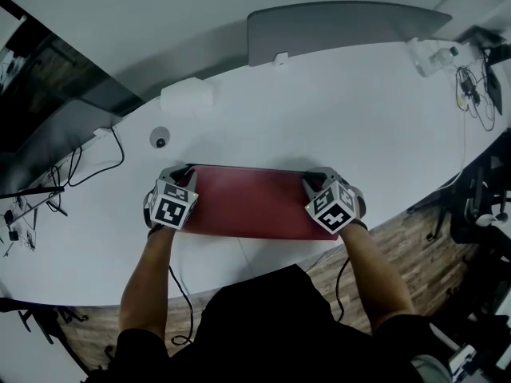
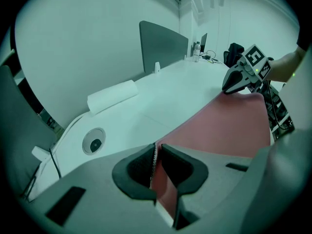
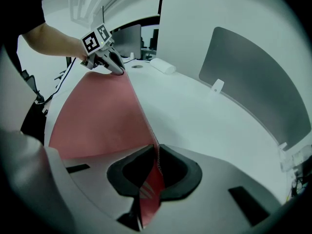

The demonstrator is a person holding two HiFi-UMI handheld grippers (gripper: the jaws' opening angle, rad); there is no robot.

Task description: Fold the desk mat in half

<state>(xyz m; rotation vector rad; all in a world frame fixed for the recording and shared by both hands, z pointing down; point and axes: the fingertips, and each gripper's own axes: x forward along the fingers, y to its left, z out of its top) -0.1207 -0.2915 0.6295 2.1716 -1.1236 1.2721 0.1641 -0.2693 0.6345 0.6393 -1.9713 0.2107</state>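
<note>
A dark red desk mat (image 1: 247, 202) lies on the white table (image 1: 335, 110) in front of the person, a long strip doubled over on itself. My left gripper (image 1: 180, 171) is shut on the mat's far left corner. In the left gripper view the stitched edge (image 2: 154, 155) stands pinched between the pads of the left gripper (image 2: 156, 156). My right gripper (image 1: 315, 178) is shut on the far right corner. In the right gripper view the mat (image 3: 97, 116) rises into the closed jaws of the right gripper (image 3: 157, 157). Each gripper view shows the other gripper (image 2: 229, 89) (image 3: 119, 71) at the mat's far end.
A grey divider panel (image 1: 343, 26) stands at the table's back edge. A white block (image 1: 188, 96) and a round cable port (image 1: 160, 138) lie beyond the mat's left end. Black cables (image 1: 88, 166) trail at the left. Small items and wires (image 1: 447, 58) sit at the far right.
</note>
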